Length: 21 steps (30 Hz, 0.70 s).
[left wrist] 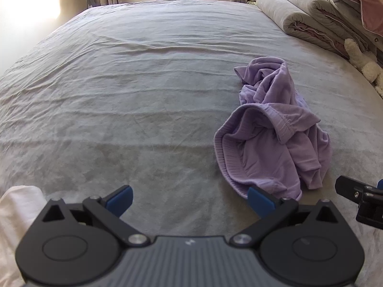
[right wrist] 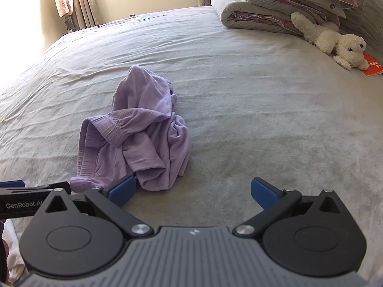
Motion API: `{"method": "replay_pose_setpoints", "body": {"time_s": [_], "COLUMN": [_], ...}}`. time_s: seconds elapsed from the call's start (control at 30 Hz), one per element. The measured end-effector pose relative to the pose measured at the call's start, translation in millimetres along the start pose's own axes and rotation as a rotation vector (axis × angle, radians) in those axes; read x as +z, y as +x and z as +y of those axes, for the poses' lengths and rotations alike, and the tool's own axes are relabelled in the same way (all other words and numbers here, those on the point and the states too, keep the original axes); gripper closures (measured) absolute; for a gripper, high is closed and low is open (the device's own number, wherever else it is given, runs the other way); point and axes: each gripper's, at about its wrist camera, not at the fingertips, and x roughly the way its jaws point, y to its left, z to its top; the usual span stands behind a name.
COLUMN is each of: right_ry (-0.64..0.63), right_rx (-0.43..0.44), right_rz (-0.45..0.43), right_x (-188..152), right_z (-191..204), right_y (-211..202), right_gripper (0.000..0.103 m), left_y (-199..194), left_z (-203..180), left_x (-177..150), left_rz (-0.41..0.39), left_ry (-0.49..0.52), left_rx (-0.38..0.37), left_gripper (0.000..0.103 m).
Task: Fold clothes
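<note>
Right wrist: lilac garment (right wrist: 141, 134) crumpled (unfolded) before gaping right tongs (right wrist: 191, 195).

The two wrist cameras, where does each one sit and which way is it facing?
Left wrist: on the open left gripper, facing along the grey bed sheet; crumpled lilac garment ahead-right.
Right wrist: on the open right gripper, facing likewise; garment ahead-left, left gripper at the edge.
Shared: garment, sheet, folded grey quilt.

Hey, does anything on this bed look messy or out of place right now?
Yes. The purple garment lies crumpled in a heap on the grey bedsheet, not spread flat. A plush toy sprawls by the folded quilts, beside an orange book.
</note>
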Motion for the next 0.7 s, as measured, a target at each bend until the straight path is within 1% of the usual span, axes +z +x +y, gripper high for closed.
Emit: {"method": "replay_pose_setpoints", "body": {"time_s": [0.7], "right_ry": [-0.004], "right_rx": [0.007], "right_rz": [0.010], "right_x": [-0.7], "right_z": [0.9], "right_y": [1.3], "right_gripper": [0.000], "left_y": [0.2], "left_z": [2.4], "left_x": [1.6], "left_rz": [0.004], "left_ry": [-0.010], "left_rx": [-0.006], "left_gripper": [0.001]}}
